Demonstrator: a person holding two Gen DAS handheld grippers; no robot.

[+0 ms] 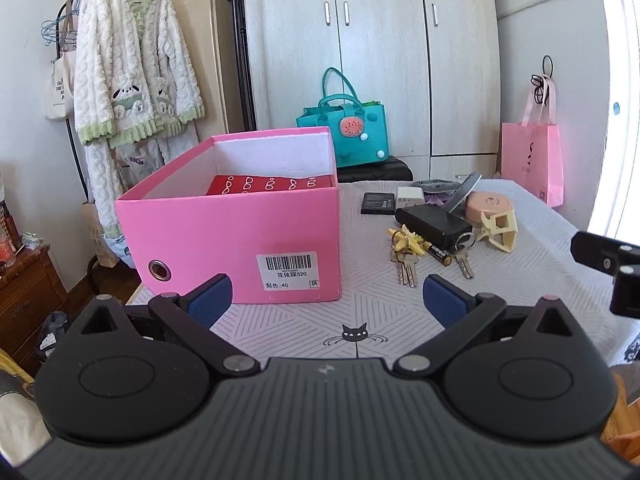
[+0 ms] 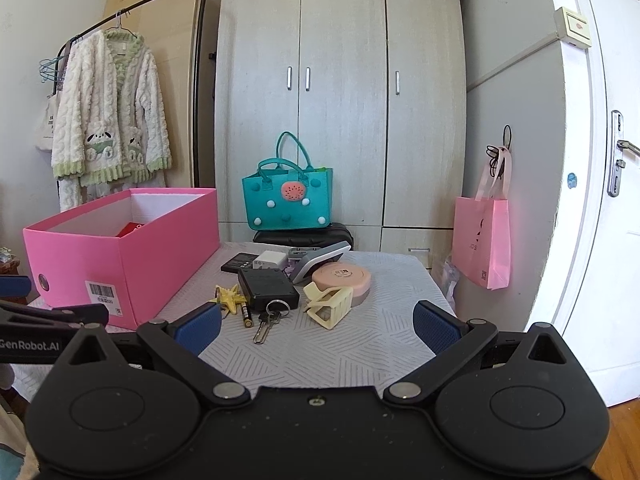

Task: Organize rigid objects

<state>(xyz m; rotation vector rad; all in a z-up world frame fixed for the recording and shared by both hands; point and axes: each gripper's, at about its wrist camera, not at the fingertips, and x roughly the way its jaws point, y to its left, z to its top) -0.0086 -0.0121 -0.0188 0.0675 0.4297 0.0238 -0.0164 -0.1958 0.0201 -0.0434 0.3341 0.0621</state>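
Daylight fills both views, bright and even. In the left wrist view a blown-out white glare burns along the far right edge, washing out the tall white door there. The glossy pink paper shopping bag glows at its right rim. Shadows on the grey patterned tablecloth are soft and short. Fisheye distortion bows the pale wooden wardrobe and darkens the corners. Focus is sharp throughout.

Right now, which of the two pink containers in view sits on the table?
The open pink shoebox with the barcode label sits on the table. The pink paper bag hangs by its handles beyond the table's far right corner.
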